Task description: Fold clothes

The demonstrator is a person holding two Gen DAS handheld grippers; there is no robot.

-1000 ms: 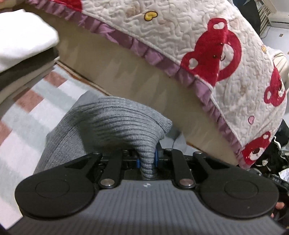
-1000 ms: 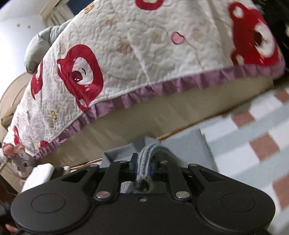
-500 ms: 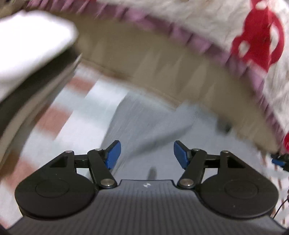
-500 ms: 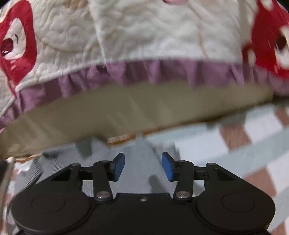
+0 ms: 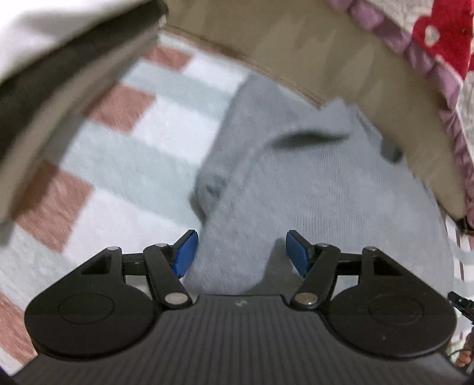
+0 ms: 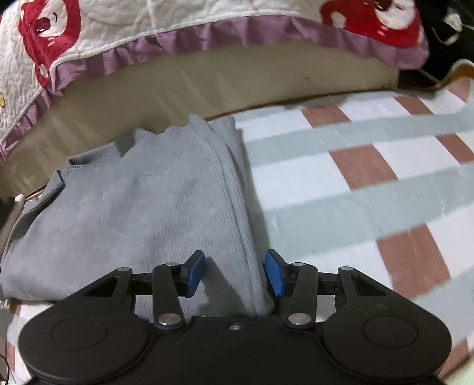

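sweater (image 5: 311,183) lies on the checked blanket (image 6: 340,183), before the quilt's (image 6: 177,17) overhanging edge.

No text, label, brand name, number or sign can be read in either wrist view. The white quilted bedcover with a purple frill (image 6: 124,32) carries only red bear pictures, not writing, and a small pale mark on the grey ribbed body behind the left claw (image 5: 239,303) is too small to make out.
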